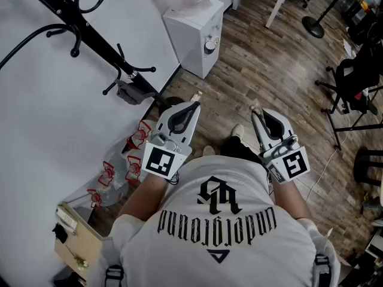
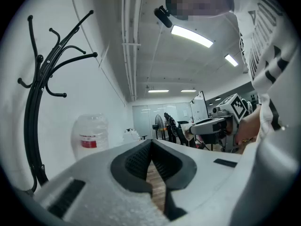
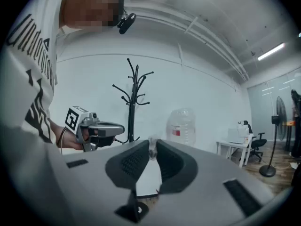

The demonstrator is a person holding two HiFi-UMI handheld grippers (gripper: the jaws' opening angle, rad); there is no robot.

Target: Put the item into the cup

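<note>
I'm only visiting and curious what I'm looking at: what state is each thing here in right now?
Left gripper: shut, nothing between its jaws.
Right gripper: shut on a small pale item.
Coat stand: upright, hooks bare.
Water bottle: sitting on the white dispenser.
Ceiling lights: on.
</note>
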